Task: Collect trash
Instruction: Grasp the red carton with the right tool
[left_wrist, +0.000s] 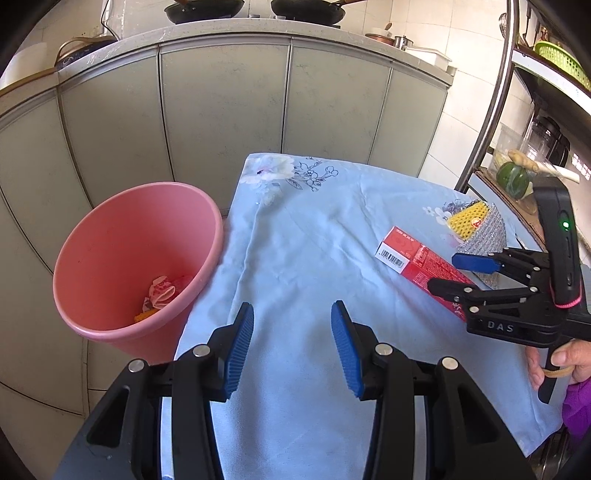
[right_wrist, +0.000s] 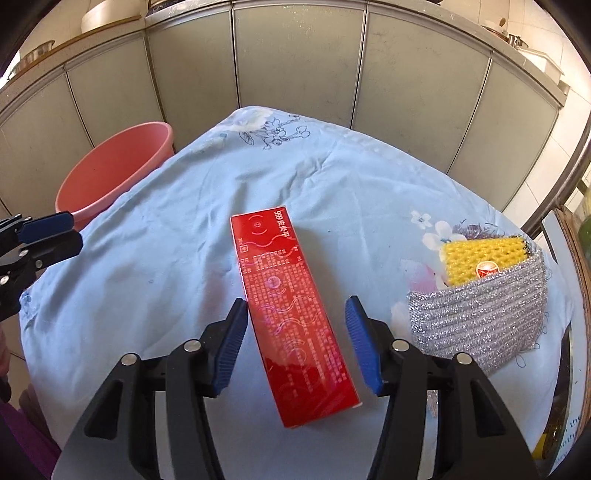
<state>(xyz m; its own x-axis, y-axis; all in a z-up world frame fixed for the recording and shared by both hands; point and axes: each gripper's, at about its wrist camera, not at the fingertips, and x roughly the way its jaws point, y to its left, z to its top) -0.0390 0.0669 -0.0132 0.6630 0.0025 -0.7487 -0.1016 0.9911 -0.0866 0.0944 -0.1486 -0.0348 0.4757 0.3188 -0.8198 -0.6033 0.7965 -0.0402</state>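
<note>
From the left wrist, the left tool (left_wrist: 291, 345) hangs released over bare blue cloth, its ribbed blue pads wide apart with nothing between them. The pink bin (left_wrist: 110, 325) stands just off the tabletop's left edge, probably so trash can be dropped straight in; crumpled paper (left_wrist: 160, 291) and an orange scrap already lie at its bottom. The tabletop (left_wrist: 295, 229) is covered by a soft, wrinkled floral sheet. Far right, the right tool (left_wrist: 454, 273) reaches over the red carton (left_wrist: 417, 262), a long flat cardboard box with a white barcoded end. Behind it sits a yellow foam net (left_wrist: 469, 218) tucked into a glittery silver scouring cloth (left_wrist: 484, 236).

From the right wrist, the right tool (right_wrist: 295, 343) is spread, straddling the red carton (right_wrist: 291, 317) near its closer end; the left pad looks almost touching the box edge, the right pad is apart. The straddle seems set for a squeeze across the narrow width. The carton's glossy face reflects light. The pink bin (right_wrist: 92, 206) waits beyond the far-left corner.
</note>
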